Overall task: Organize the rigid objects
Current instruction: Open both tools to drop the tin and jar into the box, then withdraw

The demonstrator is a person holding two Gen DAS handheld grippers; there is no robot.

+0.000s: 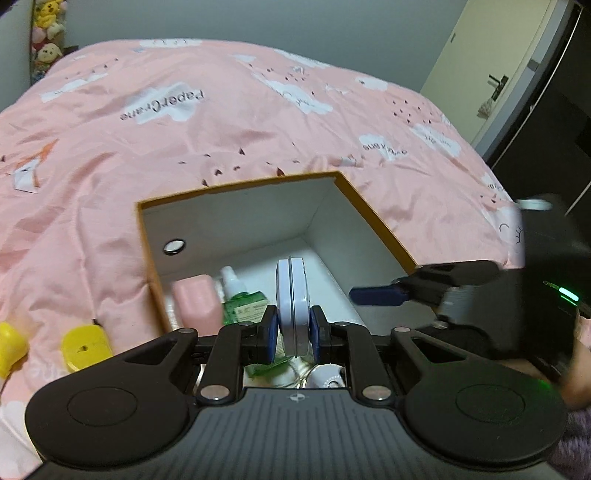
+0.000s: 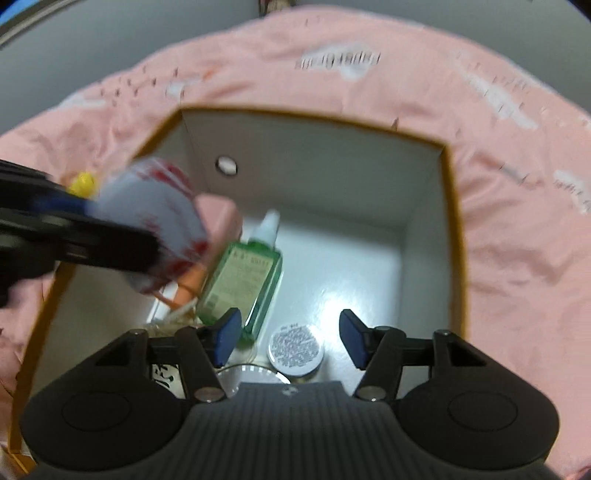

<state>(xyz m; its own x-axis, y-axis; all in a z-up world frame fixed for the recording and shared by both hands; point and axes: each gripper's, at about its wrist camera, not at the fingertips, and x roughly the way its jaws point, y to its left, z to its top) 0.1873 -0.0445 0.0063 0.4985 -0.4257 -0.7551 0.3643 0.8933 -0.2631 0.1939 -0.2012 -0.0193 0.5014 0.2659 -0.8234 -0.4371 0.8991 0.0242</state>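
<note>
Home bedroom: pink quilt [image 1: 221,122] (cloud print) on bed, plush toys [image 1: 46,33], door [image 1: 476,59].

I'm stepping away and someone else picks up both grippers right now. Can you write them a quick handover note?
Left gripper: jaws shut on a flat white tin, held on edge over the box.
Right gripper: jaws open, nothing between them, over the box interior.
Already in the box: green bottle, pink block, small round tin, a few blurred items.
Left to do: lower and release the white tin; two yellow pieces remain on the pink bedspread outside the box.
</note>
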